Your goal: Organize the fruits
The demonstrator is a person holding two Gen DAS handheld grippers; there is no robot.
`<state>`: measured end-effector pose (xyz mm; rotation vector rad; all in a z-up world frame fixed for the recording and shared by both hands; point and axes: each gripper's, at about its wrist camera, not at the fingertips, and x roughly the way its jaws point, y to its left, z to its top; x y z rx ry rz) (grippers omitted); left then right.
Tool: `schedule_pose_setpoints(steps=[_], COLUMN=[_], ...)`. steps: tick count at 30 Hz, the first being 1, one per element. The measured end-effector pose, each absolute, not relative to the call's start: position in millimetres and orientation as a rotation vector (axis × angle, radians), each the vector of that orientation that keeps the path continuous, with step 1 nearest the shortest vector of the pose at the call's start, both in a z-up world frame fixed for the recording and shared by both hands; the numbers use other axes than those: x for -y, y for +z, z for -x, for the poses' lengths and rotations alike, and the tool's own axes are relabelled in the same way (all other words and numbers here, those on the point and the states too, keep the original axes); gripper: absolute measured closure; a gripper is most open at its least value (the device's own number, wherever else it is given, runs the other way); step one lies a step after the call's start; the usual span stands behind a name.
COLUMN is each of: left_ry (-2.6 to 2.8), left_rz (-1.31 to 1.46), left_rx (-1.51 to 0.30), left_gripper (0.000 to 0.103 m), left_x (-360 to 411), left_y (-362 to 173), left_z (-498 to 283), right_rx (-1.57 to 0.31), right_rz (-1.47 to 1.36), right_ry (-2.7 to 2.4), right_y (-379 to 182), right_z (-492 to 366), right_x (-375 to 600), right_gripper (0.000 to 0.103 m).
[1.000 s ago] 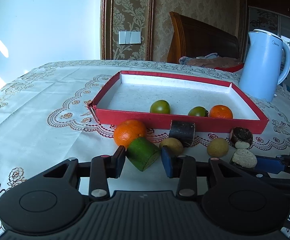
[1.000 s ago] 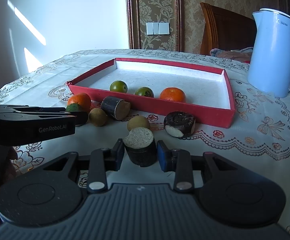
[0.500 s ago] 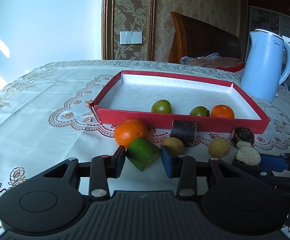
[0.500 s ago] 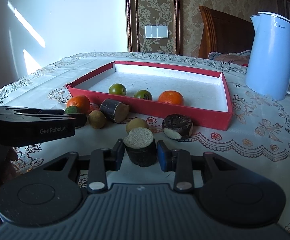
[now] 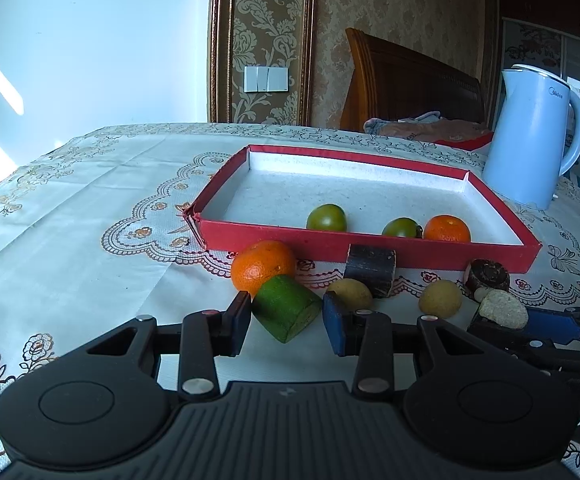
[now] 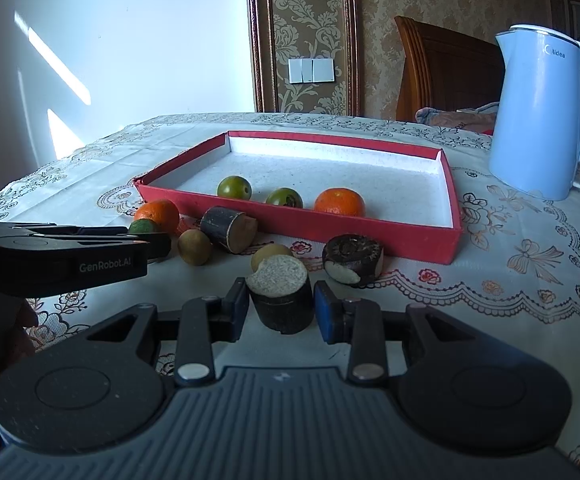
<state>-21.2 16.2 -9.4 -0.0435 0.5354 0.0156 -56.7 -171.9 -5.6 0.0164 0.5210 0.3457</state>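
My left gripper (image 5: 288, 322) is shut on a green cut fruit chunk (image 5: 286, 306) just above the tablecloth, in front of a loose orange (image 5: 262, 266). Over to the right, my right gripper (image 6: 282, 312) is shut on a dark cylinder piece with a pale cut top (image 6: 280, 300). Behind them lies the red tray (image 5: 369, 242), with two green round fruits (image 5: 326, 218) and an orange (image 5: 447, 229) inside. Along the tray's front wall lie a dark cylinder (image 5: 371, 270), two yellowish fruits (image 5: 439, 298) and a dark round piece (image 5: 487, 274).
A light blue kettle (image 5: 533, 140) stands at the tray's back right. A wooden chair back (image 5: 409, 88) rises behind the table. The embroidered tablecloth (image 5: 90, 216) stretches bare to the left of the tray. In the right wrist view the left gripper's body (image 6: 62, 256) fills the left side.
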Motion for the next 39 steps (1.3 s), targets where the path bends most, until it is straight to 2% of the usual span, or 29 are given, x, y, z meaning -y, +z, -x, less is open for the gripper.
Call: schedule_pose_setpoints(steps=[14, 28, 33, 39], left_ry=[0.013, -0.022, -0.035, -0.030], left_rz=[0.053, 0.034, -0.012, -0.017], left_rx=[-0.529, -0.490, -0.458, -0.524], left_gripper=[0.064, 0.064, 0.064, 0.064], left_x=[-17, -10, 8, 24], left_y=[-9, 14, 36, 26], left_z=[23, 18, -12, -59], right_rx=[-0.428, -0.547, -0.532, -0.528], right_rz=[-0.004, -0.026, -0.044, -0.050], right_ry=[0.262, 0.181, 0.183, 0.191], right_y=[44, 10, 11, 12], right_z=[18, -44, -44, -44], right_x=[198, 215, 218, 219], right_gripper=[0.070, 0.070, 0.070, 0.070])
